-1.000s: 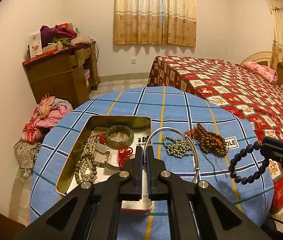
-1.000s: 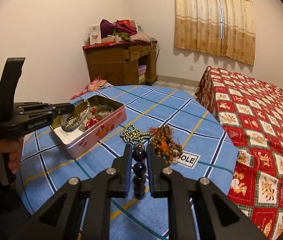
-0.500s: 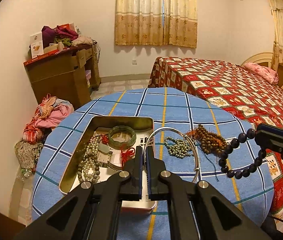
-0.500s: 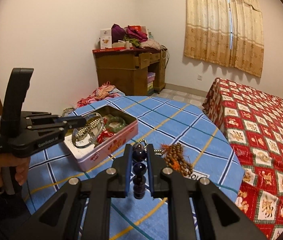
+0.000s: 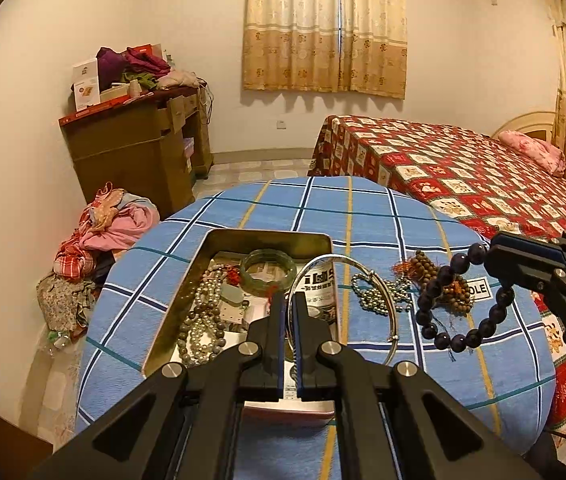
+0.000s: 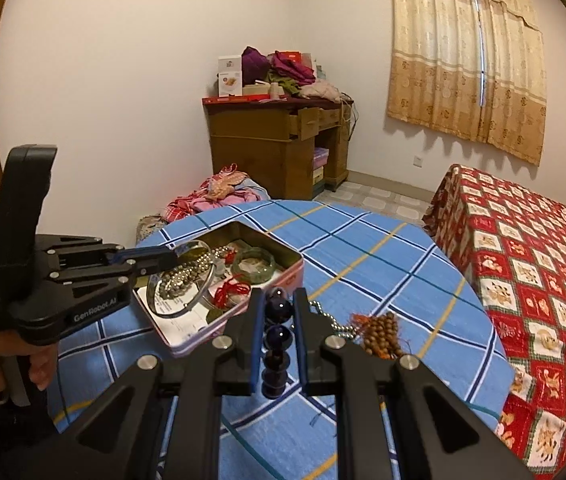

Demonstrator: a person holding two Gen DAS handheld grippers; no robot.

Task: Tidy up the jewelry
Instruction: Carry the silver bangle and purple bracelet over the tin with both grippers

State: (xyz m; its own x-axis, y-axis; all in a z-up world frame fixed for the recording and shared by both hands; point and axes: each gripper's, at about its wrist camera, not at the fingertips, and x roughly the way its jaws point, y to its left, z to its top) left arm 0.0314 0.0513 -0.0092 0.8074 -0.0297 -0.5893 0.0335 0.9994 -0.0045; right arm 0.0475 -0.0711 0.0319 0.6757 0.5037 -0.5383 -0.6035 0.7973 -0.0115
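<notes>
Now the dark bead bracelet point(image 5: 459, 300) dangles beside the open tin point(image 5: 219, 276), pinched by the right gripper point(image 6: 277, 320); the left gripper point(image 5: 289, 328), fingers pressed together on the silver bangle point(image 5: 343, 300), hangs over the tin. Swinging beads could snag the bangle. Since a second ago, the bracelet has drifted closer to the tin.
</notes>
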